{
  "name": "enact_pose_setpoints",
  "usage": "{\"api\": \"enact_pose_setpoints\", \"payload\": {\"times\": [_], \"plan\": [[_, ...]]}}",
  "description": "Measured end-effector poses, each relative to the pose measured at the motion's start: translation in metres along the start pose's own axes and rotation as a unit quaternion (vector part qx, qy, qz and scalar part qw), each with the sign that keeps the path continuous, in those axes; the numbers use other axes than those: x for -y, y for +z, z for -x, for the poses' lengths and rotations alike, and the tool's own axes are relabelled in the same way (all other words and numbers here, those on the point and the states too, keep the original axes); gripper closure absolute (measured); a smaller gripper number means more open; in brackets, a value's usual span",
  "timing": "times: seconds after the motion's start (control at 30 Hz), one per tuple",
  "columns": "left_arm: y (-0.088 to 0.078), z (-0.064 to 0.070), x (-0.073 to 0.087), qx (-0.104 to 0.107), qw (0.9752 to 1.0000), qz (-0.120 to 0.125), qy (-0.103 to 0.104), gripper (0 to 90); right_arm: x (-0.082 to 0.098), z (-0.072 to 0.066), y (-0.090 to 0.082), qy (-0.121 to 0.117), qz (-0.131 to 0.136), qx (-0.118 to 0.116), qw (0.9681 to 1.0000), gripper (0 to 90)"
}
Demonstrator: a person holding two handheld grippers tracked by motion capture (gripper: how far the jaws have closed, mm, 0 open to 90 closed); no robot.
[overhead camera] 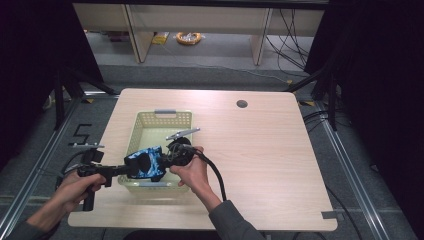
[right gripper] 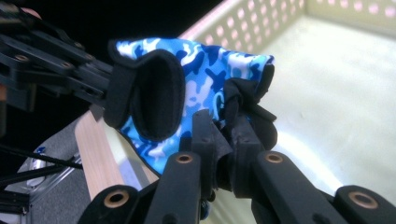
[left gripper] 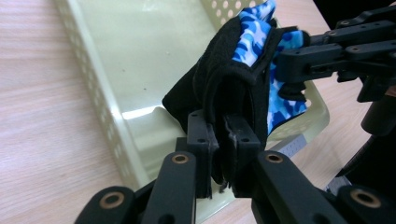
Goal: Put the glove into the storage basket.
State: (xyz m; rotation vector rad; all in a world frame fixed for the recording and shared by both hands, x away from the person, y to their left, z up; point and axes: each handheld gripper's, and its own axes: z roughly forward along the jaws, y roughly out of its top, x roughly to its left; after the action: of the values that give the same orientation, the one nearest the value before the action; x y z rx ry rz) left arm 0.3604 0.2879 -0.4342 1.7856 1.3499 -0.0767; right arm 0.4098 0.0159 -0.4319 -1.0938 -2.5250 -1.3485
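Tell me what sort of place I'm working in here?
Probably a lab recording bay: a bare wooden table ringed by black curtains, a fixed metal frame on the floor, and loose cables behind.

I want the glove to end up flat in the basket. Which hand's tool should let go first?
Probably the left. Both tools grip the blue camouflage glove over the basket's near edge. The right tool pinches the end already above the basket floor; the left tool holds the black cuff out by the rim.
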Motion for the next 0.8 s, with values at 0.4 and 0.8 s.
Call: {"api": "enact_pose_setpoints", "payload": {"times": [0.4, 0.8], "plan": [[0.024, 0.013, -0.005, -0.011, 0.9987, -0.042, 0.029, 74.5, 0.013, 0.011, -0.002, -0.002, -0.044, 0.045, 0.9980, 83.2], [0.024, 0.012, -0.008, -0.042, 0.9976, -0.041, 0.035, 62.6, 0.018, 0.013, 0.000, -0.023, -0.073, 0.070, 0.9946, 82.6]]}}
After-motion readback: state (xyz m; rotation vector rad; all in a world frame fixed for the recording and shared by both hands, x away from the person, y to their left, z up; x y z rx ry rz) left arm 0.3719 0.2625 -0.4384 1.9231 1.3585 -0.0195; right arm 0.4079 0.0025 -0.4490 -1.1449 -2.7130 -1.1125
